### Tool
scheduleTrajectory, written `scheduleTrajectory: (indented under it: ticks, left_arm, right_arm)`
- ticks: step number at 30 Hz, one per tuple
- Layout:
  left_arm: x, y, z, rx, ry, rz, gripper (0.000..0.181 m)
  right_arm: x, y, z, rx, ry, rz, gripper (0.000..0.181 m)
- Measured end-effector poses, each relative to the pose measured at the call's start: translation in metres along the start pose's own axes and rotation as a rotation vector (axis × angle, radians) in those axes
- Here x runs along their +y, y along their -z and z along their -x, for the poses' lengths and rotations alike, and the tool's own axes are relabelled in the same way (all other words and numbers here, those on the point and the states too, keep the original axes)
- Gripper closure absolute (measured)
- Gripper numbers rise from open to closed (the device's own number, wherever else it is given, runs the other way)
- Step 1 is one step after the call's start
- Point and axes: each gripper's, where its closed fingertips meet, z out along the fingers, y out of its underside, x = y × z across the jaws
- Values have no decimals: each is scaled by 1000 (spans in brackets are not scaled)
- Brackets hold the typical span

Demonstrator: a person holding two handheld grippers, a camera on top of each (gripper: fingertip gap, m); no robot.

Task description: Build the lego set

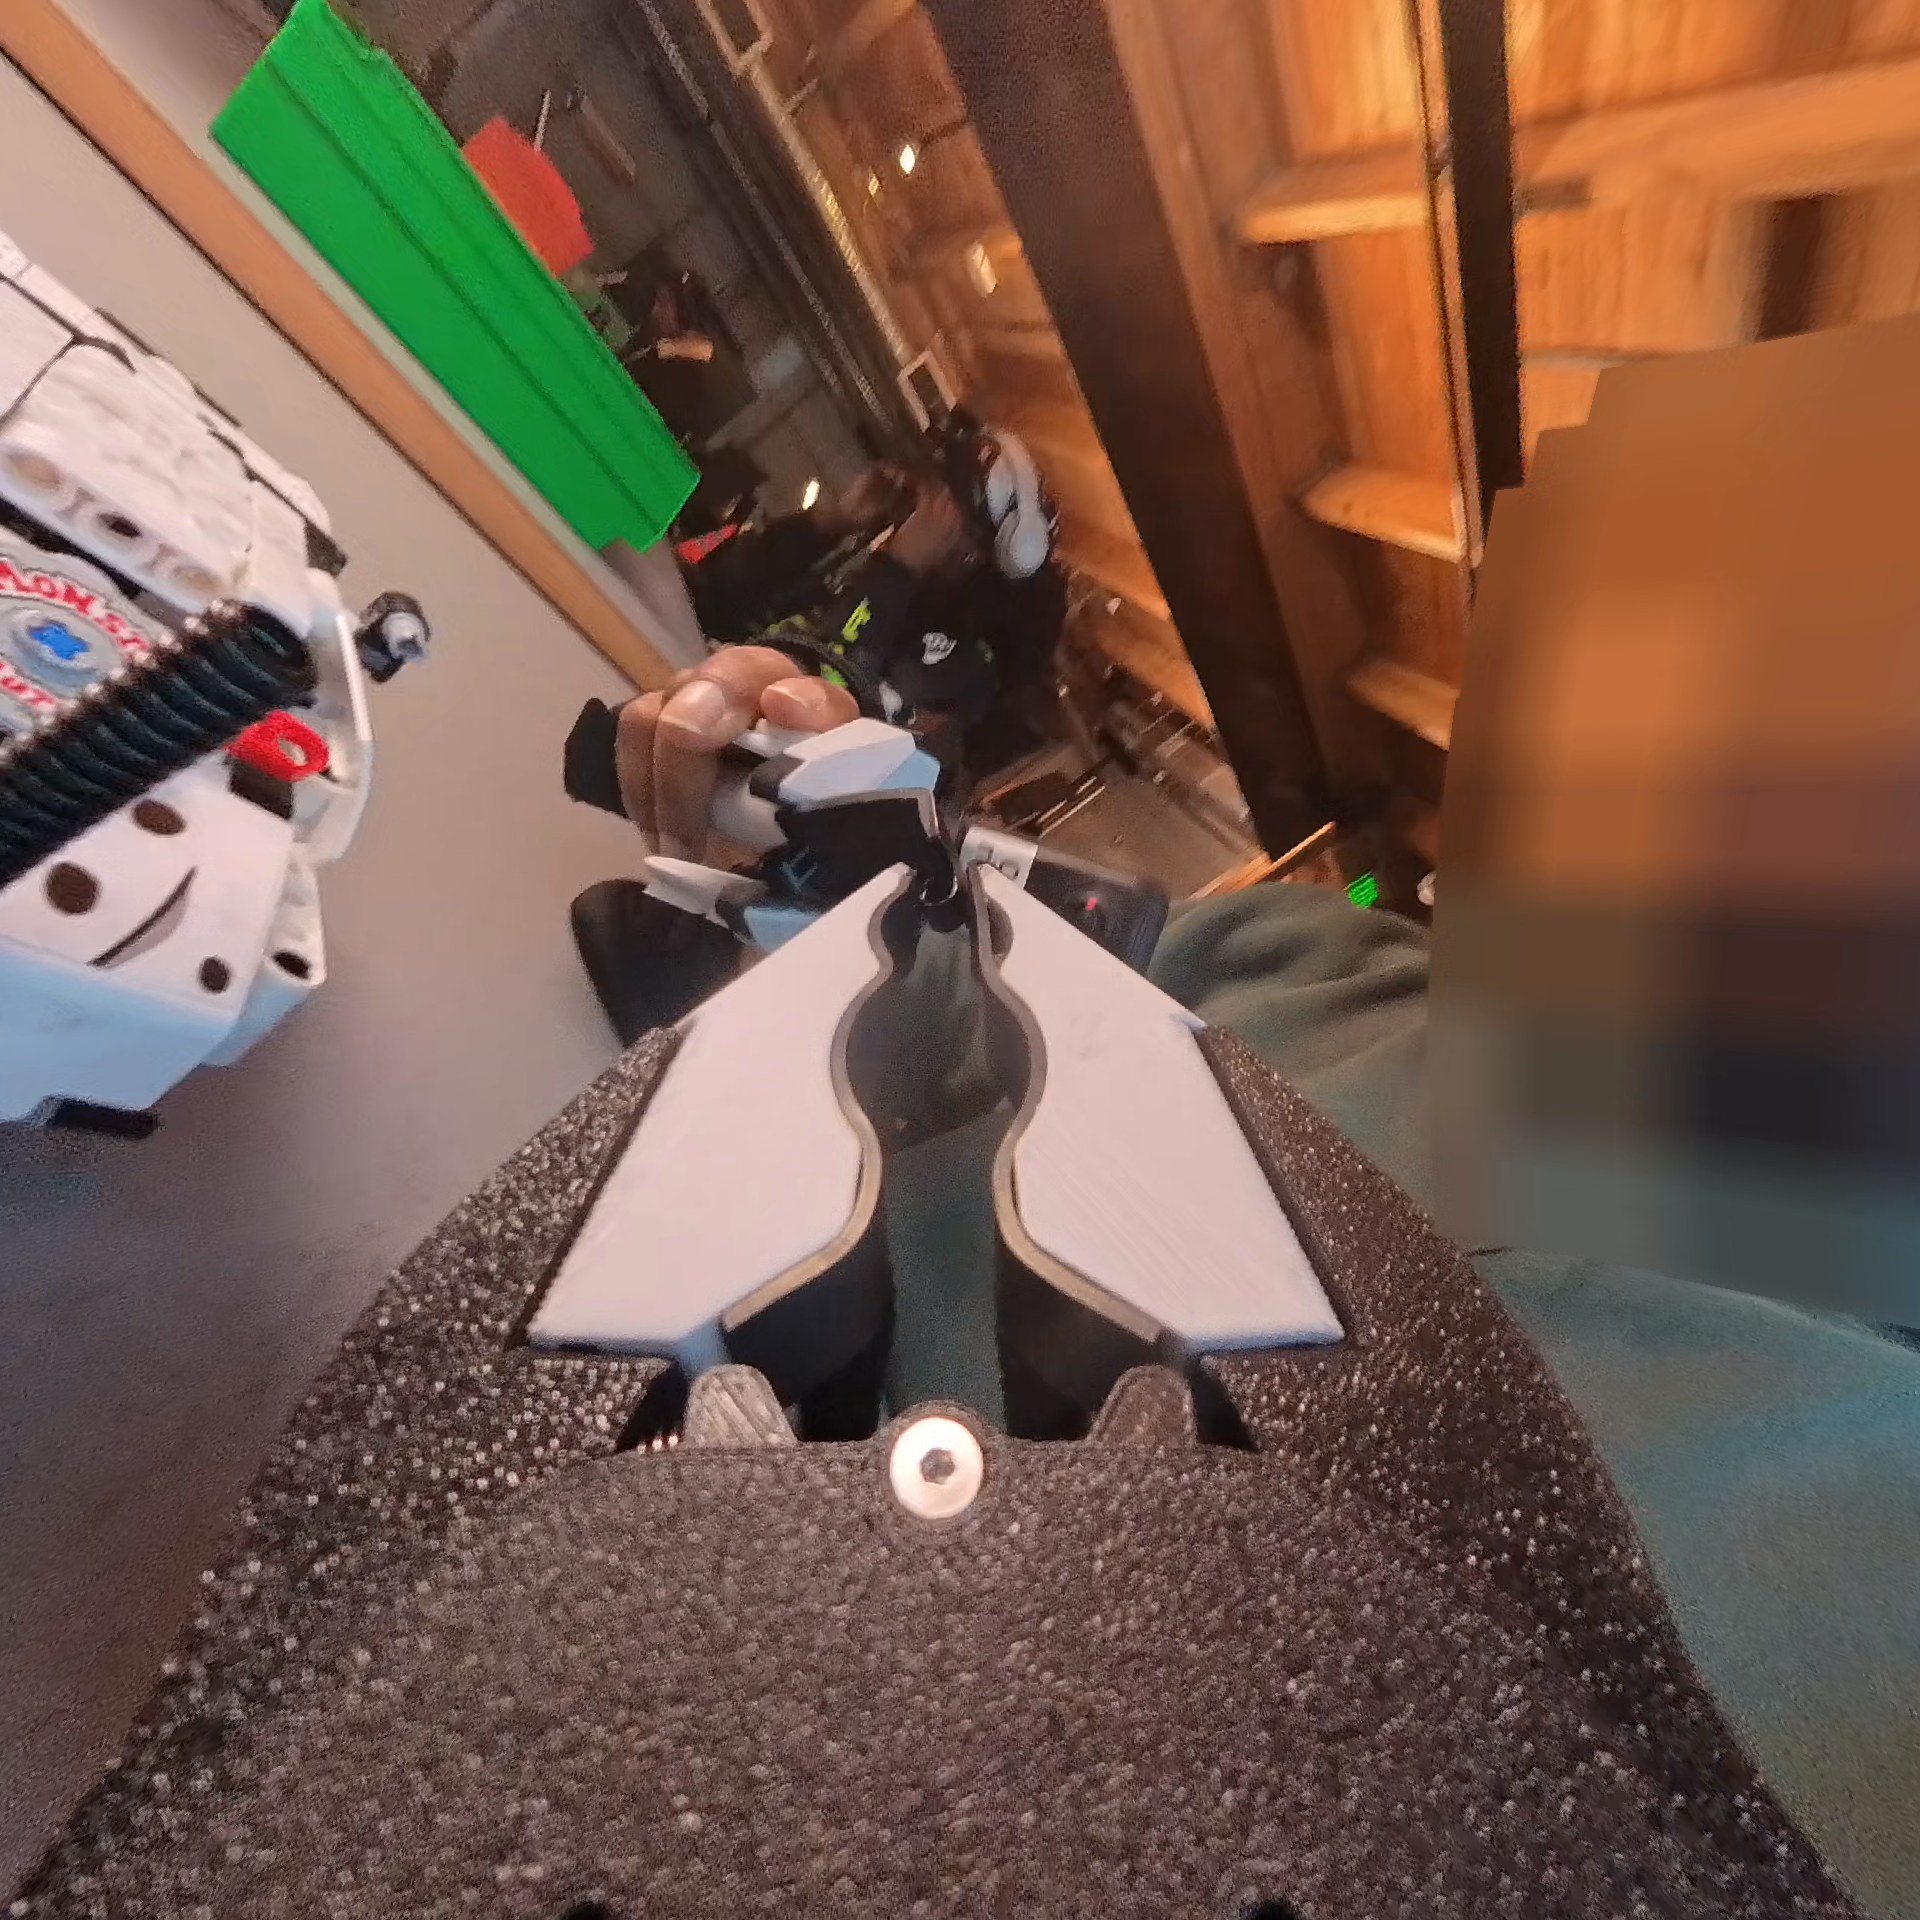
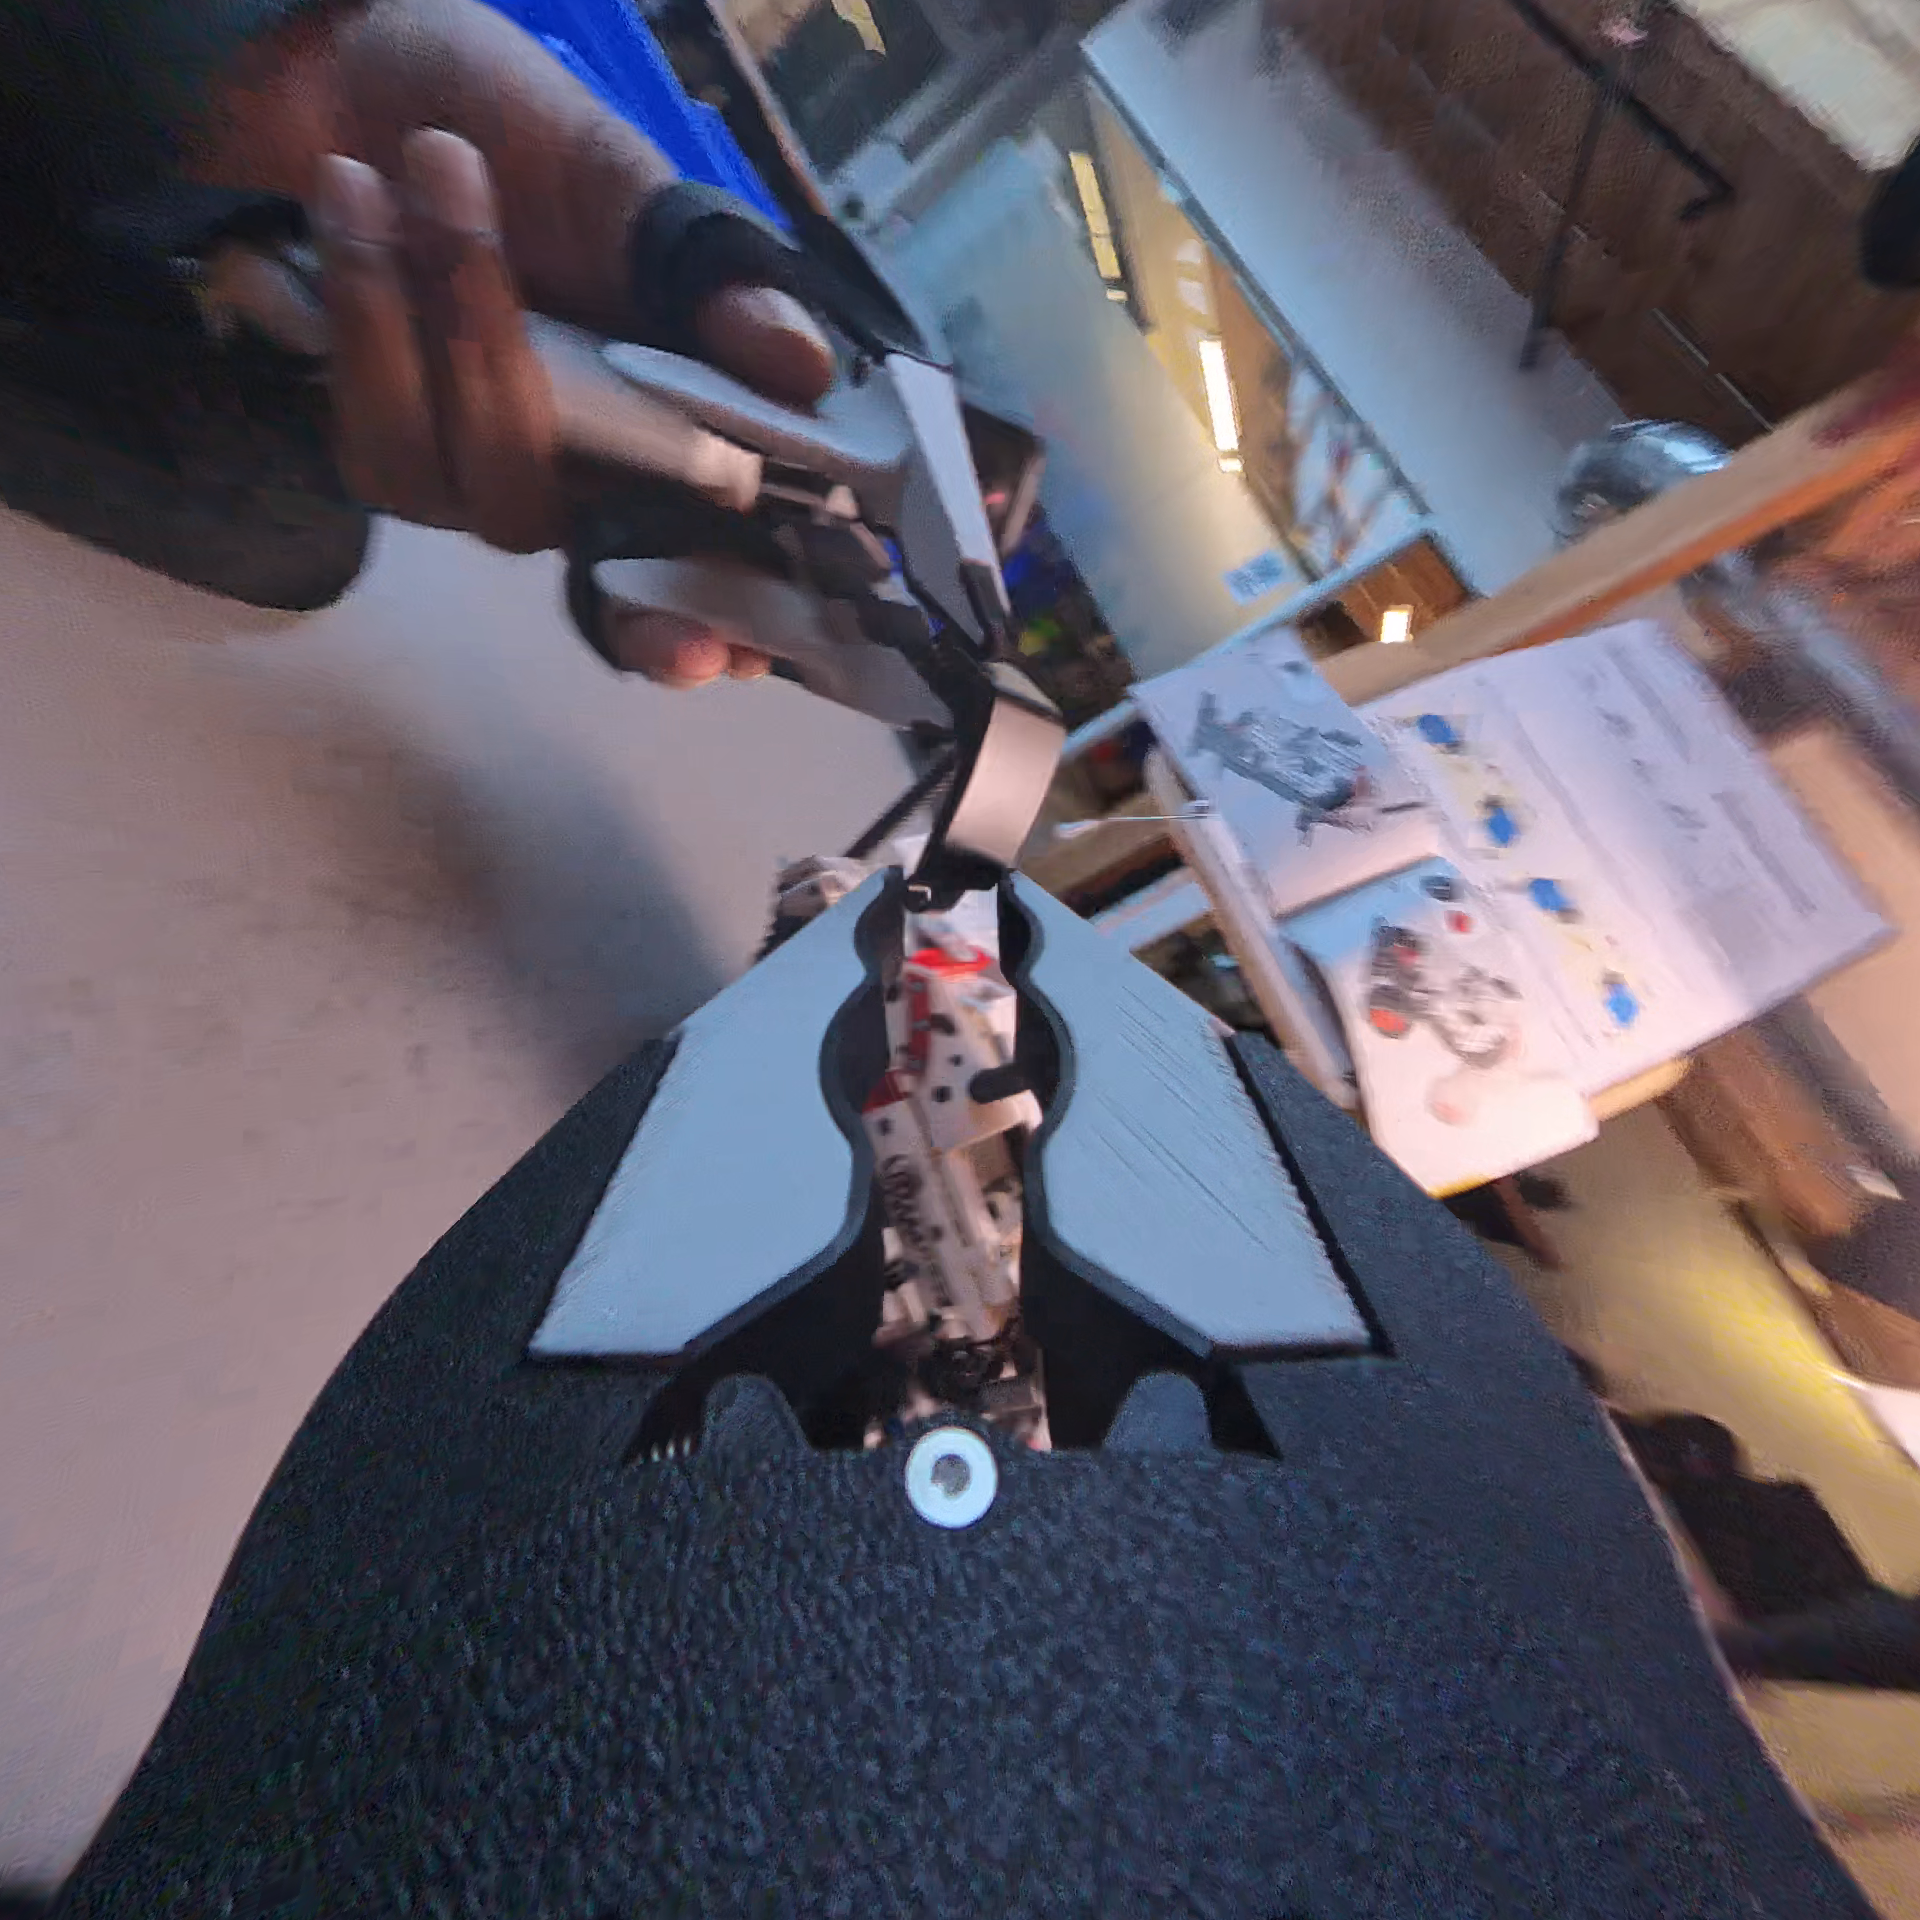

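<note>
Left wrist view: the left gripper (image 1: 940,883) is seen nearly closed, tips pinching a small dark piece (image 1: 938,902) met tip-to-tip by the right gripper (image 1: 914,821); the white lego model (image 1: 156,790) lies well apart on the table (image 1: 416,1039). Right wrist view: the right gripper (image 2: 945,883) is narrowly parted at the same piece (image 2: 935,888); a firm hold cannot be told, and the model (image 2: 951,1091) is seen beyond its fingers.

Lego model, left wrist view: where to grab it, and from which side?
Probably the white lego model is best gripped across its broad, flat lower body, coming in from the open table side facing the camera. Those faces look plain and solid. Avoid the black coil spring and the small pin stub: both protrude and could shift.
</note>
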Motion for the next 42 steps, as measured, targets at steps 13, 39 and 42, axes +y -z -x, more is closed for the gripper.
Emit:
scheduleTrajectory:
  ticks: [13,39,42]
  left_arm:
    - [14,-23,-5,-57,-159,457,176]
    - [-28,8,31,-256,-74,-96,181]
    - [-24,10,44,-275,15,-115,181]
  right_arm:
    - [-15,18,12,-516,-541,-33,155]
    - [46,4,-24,-453,-634,60,148]
    - [77,-1,-22,-549,-397,173,151]
